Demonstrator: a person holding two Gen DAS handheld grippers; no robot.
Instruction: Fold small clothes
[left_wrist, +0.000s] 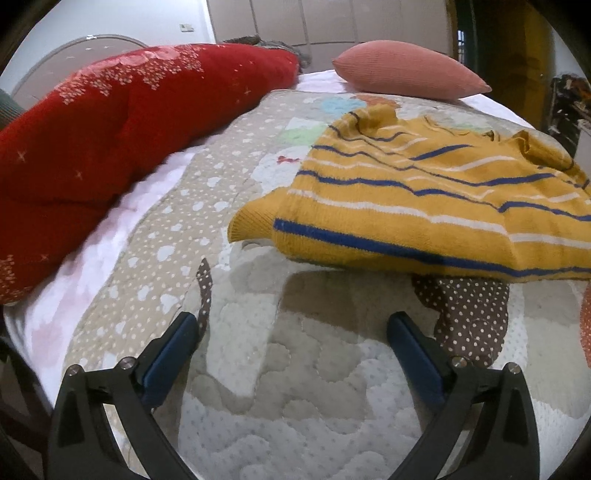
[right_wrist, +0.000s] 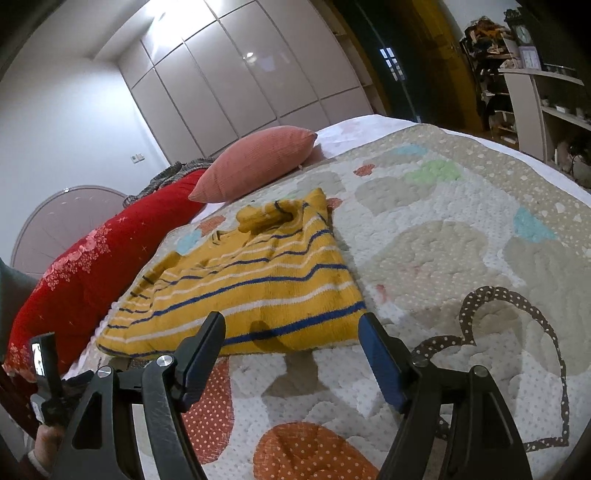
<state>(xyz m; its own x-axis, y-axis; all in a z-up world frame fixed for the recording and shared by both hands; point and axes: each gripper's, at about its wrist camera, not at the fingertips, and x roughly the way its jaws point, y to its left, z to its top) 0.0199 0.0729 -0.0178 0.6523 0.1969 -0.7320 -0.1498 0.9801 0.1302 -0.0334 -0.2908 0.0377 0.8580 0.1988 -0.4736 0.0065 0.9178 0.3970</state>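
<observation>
From the left wrist we see our left gripper (left_wrist: 291, 325) spread wide and empty over the quilt (left_wrist: 258, 387), the yellow striped sweater (left_wrist: 424, 199) lying just beyond. From the right wrist, our right gripper (right_wrist: 291, 328) gapes, unclenched, at the sweater's (right_wrist: 258, 288) near hem.

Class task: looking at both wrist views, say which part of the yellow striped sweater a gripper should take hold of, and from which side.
Probably the near hem corner of the yellow striped sweater, approached low from the near edge of the quilt. That folded edge lies raised and nearest the open right gripper; the rumpled collar lies far back.
</observation>
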